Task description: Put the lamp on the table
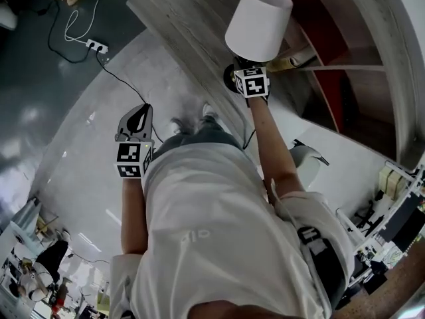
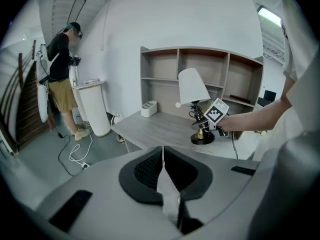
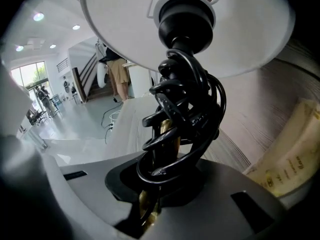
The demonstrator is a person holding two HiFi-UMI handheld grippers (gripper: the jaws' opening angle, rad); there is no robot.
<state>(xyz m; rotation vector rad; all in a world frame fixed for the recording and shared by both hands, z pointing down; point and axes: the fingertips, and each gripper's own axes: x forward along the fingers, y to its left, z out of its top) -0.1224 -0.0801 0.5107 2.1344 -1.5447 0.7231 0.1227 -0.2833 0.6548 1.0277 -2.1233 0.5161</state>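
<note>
The lamp (image 1: 259, 22) has a white shade, a brass stem and a black cord wound round the stem (image 3: 167, 134). My right gripper (image 1: 242, 72) is shut on that stem below the coil, seen up close in the right gripper view (image 3: 150, 204). In the left gripper view the lamp's dark round base (image 2: 202, 138) is at the surface of the grey wooden table (image 2: 150, 129); I cannot tell whether it touches. My left gripper (image 1: 139, 115) hangs over the floor at the left, away from the table. Its jaws (image 2: 162, 151) are shut, with nothing between them.
An open shelf unit (image 2: 200, 64) stands behind the table. A small white organiser (image 2: 148, 108) sits at the table's far end, and a yellowish packet (image 3: 295, 154) lies beside the lamp. A power strip with cable (image 1: 96, 45) lies on the floor. A person (image 2: 62, 74) stands far left.
</note>
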